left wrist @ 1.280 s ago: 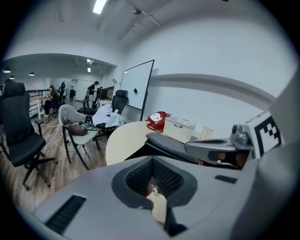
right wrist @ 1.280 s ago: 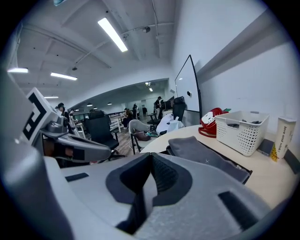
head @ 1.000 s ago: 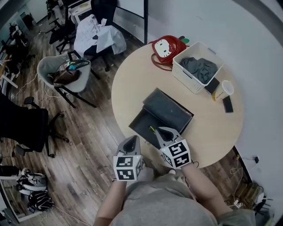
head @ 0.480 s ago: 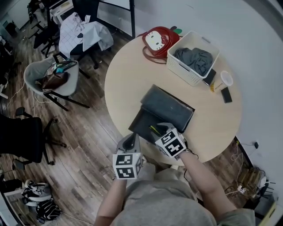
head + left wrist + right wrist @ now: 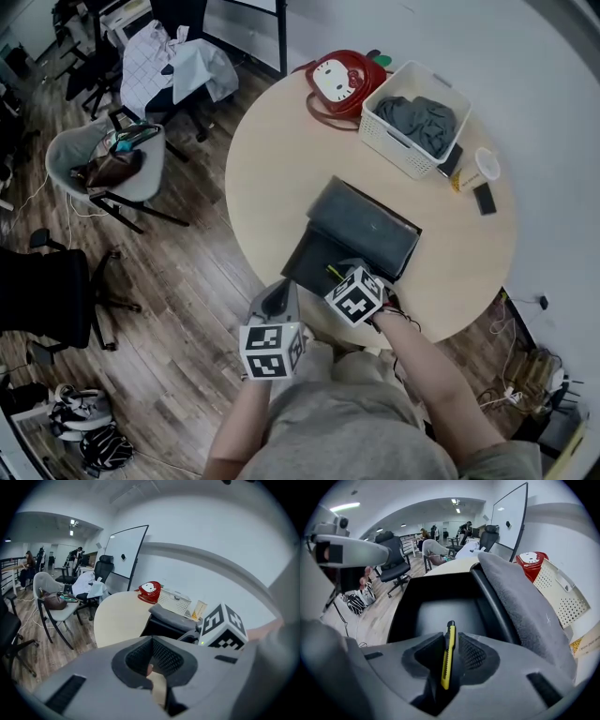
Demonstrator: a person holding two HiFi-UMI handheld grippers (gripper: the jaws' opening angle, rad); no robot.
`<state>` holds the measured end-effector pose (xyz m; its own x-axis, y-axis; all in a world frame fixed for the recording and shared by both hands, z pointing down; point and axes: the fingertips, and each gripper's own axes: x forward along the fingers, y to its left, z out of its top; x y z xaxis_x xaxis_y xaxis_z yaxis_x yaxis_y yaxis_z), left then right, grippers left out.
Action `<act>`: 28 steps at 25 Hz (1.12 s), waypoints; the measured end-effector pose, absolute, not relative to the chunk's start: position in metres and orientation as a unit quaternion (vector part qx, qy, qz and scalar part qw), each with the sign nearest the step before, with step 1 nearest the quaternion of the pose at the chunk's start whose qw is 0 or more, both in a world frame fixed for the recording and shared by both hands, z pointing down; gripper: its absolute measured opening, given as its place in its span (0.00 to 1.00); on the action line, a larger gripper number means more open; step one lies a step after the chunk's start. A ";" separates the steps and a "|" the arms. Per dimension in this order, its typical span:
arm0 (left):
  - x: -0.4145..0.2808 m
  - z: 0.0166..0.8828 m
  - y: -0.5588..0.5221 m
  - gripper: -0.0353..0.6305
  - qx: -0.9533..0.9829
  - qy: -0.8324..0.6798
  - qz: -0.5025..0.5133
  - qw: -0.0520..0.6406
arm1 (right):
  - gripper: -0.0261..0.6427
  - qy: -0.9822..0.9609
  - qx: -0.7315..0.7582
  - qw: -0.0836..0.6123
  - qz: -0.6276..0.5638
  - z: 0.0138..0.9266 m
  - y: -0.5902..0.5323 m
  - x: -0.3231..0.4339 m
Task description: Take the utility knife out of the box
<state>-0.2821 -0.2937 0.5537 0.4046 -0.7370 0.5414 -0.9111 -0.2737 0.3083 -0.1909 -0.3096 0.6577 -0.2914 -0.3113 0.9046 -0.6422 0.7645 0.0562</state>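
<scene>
I have 2 grippers near the black box (image 5: 302, 255), which stands open on the round table (image 5: 272, 159). Its lid (image 5: 367, 223) leans back on the far side.

The right gripper (image 5: 450, 635) points steeply down into the box. In its own view the yellow knife (image 5: 448, 658) stands on edge between the 2 pads, with its black tip toward the box floor. The jaws are wide and are closing at this moment. The knife is close to the left pad, and I see a dark gap between it and the right pad, so the pads do not press it. The knife is inside the box.

The left gripper (image 5: 152, 657) is at the near edge of the table, just beside the near left corner of the box. Its pads meet at the tips, and I see nothing held between them. Its view shows the marker cube of the right gripper close on the right side.

On the far part of the table are a red bag (image 5: 342, 80) and a white basket (image 5: 389, 141) with grey cloth (image 5: 422, 120) in it.
</scene>
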 end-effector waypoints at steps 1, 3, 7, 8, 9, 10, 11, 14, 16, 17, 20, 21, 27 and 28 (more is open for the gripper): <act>-0.283 0.554 -0.294 0.05 0.785 -0.525 0.147 0.296 | 0.17 -0.787 0.307 0.512 0.160 0.658 -0.310 -0.190; -0.283 0.554 -0.294 0.05 0.786 -0.523 0.147 0.296 | 0.15 -0.786 0.314 0.509 0.157 0.657 -0.311 -0.189; -0.282 0.554 -0.294 0.05 0.787 -0.521 0.148 0.296 | 0.12 -0.783 0.317 0.516 0.141 0.657 -0.312 -0.187; -0.282 0.554 -0.294 0.05 0.787 -0.521 0.147 0.296 | 0.12 -0.782 0.317 0.518 0.138 0.657 -0.312 -0.187; -0.282 0.553 -0.294 0.05 0.787 -0.521 0.146 0.296 | 0.11 -0.782 0.317 0.519 0.137 0.657 -0.311 -0.187; -0.282 0.553 -0.294 0.05 0.787 -0.521 0.146 0.295 | 0.11 -0.782 0.319 0.517 0.137 0.656 -0.311 -0.186; -0.282 0.553 -0.293 0.05 0.788 -0.521 0.147 0.294 | 0.11 -0.783 0.322 0.513 0.138 0.655 -0.310 -0.186; -0.280 0.552 -0.291 0.05 0.787 -0.523 0.148 0.291 | 0.11 -0.791 0.336 0.492 0.139 0.643 -0.310 -0.183; -0.277 0.549 -0.290 0.05 0.787 -0.525 0.148 0.288 | 0.11 -0.799 0.346 0.472 0.140 0.633 -0.310 -0.183; -0.275 0.548 -0.289 0.05 0.787 -0.526 0.147 0.287 | 0.11 -0.803 0.351 0.460 0.141 0.627 -0.310 -0.182; -0.270 0.543 -0.283 0.05 0.787 -0.530 0.146 0.280 | 0.11 -0.818 0.367 0.421 0.139 0.607 -0.308 -0.181; -0.268 0.542 -0.281 0.05 0.786 -0.532 0.146 0.279 | 0.11 -0.823 0.373 0.406 0.138 0.600 -0.306 -0.181; -0.245 0.526 -0.255 0.05 0.784 -0.543 0.141 0.265 | 0.11 -0.844 0.420 0.308 0.131 0.548 -0.284 -0.159; -0.239 0.522 -0.250 0.05 0.784 -0.545 0.140 0.263 | 0.11 -0.844 0.429 0.293 0.130 0.540 -0.279 -0.152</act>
